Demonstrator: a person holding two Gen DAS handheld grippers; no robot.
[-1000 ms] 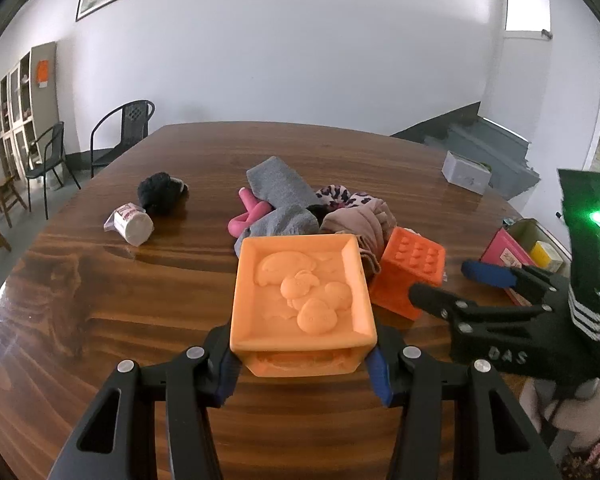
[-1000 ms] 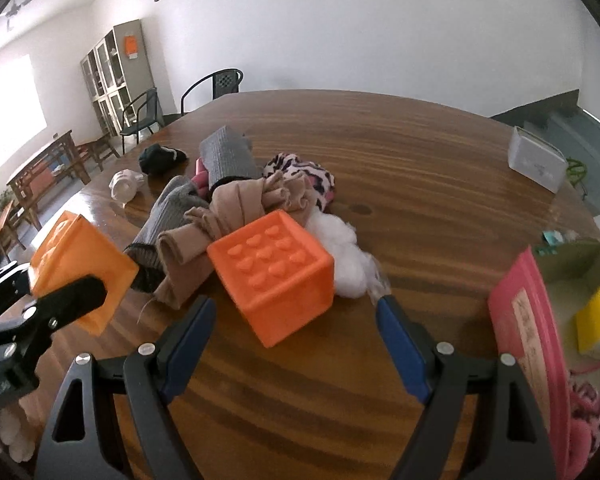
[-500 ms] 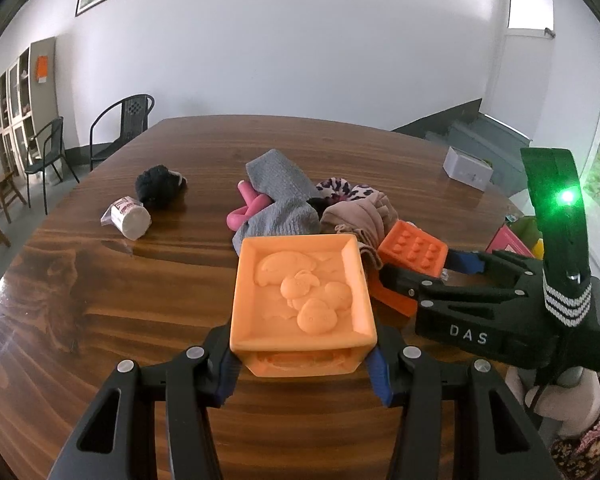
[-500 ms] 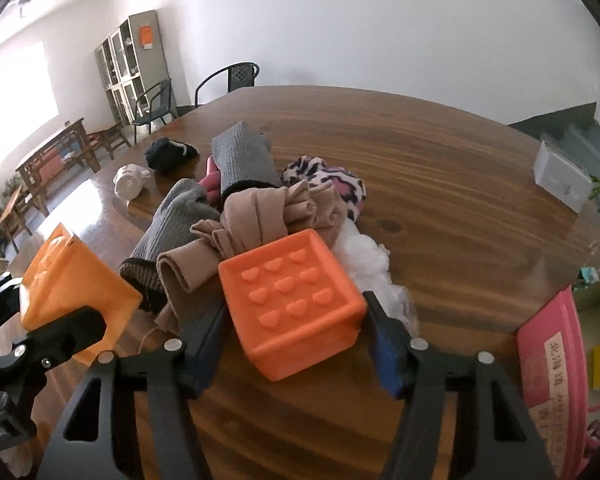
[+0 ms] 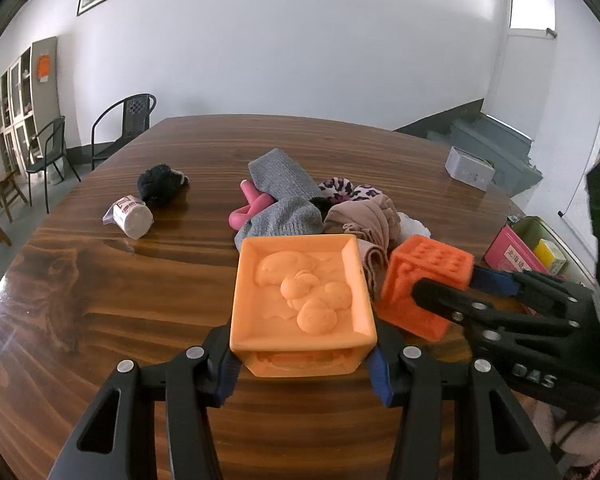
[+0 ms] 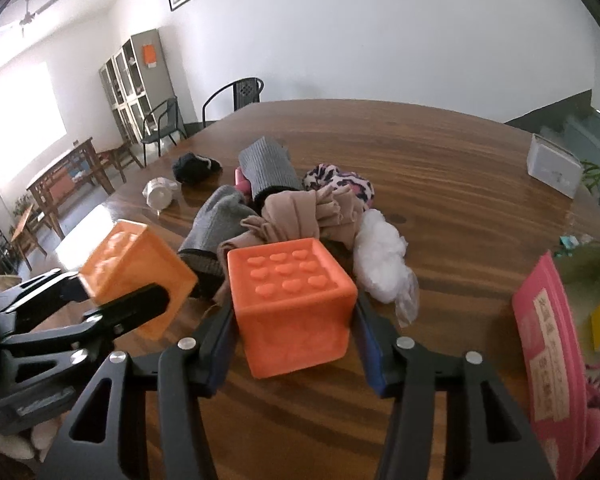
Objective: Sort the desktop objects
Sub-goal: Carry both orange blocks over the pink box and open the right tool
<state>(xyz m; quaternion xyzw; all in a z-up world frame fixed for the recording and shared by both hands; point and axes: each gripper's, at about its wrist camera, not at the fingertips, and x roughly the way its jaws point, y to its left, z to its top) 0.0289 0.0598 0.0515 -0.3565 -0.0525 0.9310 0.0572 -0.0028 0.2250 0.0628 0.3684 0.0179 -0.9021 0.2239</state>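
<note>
- Only the right wrist view shows the white wad (image 6: 381, 255) behind the darker orange cube (image 6: 294, 302); the right gripper (image 6: 294, 342) pinches this heart-studded cube above the table (image 6: 440, 168).
- The left gripper (image 5: 303, 364) clamps the pale orange embossed cube (image 5: 302, 296), lifted beside it.

Left gripper (image 5: 303, 360) clamped on a light-orange cube (image 5: 302, 300); right gripper (image 6: 294, 340) beside it, clamped on a darker orange cube (image 6: 290, 304).
</note>
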